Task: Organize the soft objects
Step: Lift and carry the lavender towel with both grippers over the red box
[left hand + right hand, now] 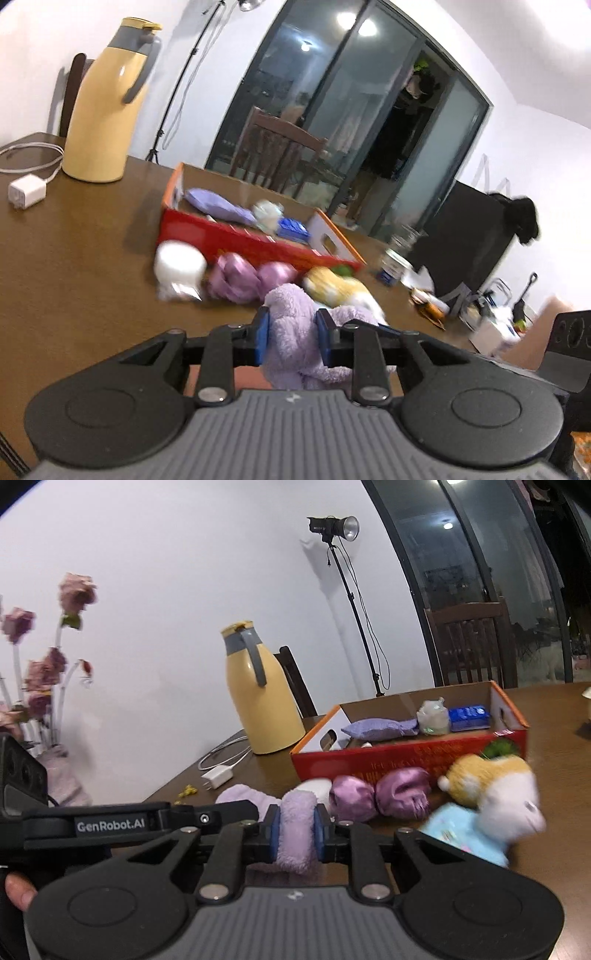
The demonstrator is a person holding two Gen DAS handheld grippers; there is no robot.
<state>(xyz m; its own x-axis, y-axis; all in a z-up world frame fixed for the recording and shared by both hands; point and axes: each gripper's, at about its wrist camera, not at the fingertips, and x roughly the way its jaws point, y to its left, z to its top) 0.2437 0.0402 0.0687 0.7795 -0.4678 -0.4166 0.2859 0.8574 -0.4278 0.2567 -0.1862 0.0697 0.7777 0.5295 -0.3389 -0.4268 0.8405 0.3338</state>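
Note:
Both grippers are shut on the same fluffy purple towel. My left gripper (291, 338) pinches one part of the towel (291, 343); my right gripper (296, 830) pinches another part (295, 834), with the left gripper's body just to its left. A red cardboard box (255, 240) (406, 757) stands open beyond, holding a lilac pouch (380, 729), a white bundle (432, 716) and a blue pack (469, 716). In front of the box lie a pink satin piece (243, 278) (380, 794), a yellow-white plush (495, 790), a white roll (179, 266) and a light blue cloth (465, 830).
A yellow thermos jug (107, 110) (258, 698) stands on the brown table (74, 240) with a white charger and cable (27, 192) beside it. Jars and clutter (395, 264) sit at the right. A vase of pink flowers (40, 664), chairs, a light stand and glass doors lie beyond.

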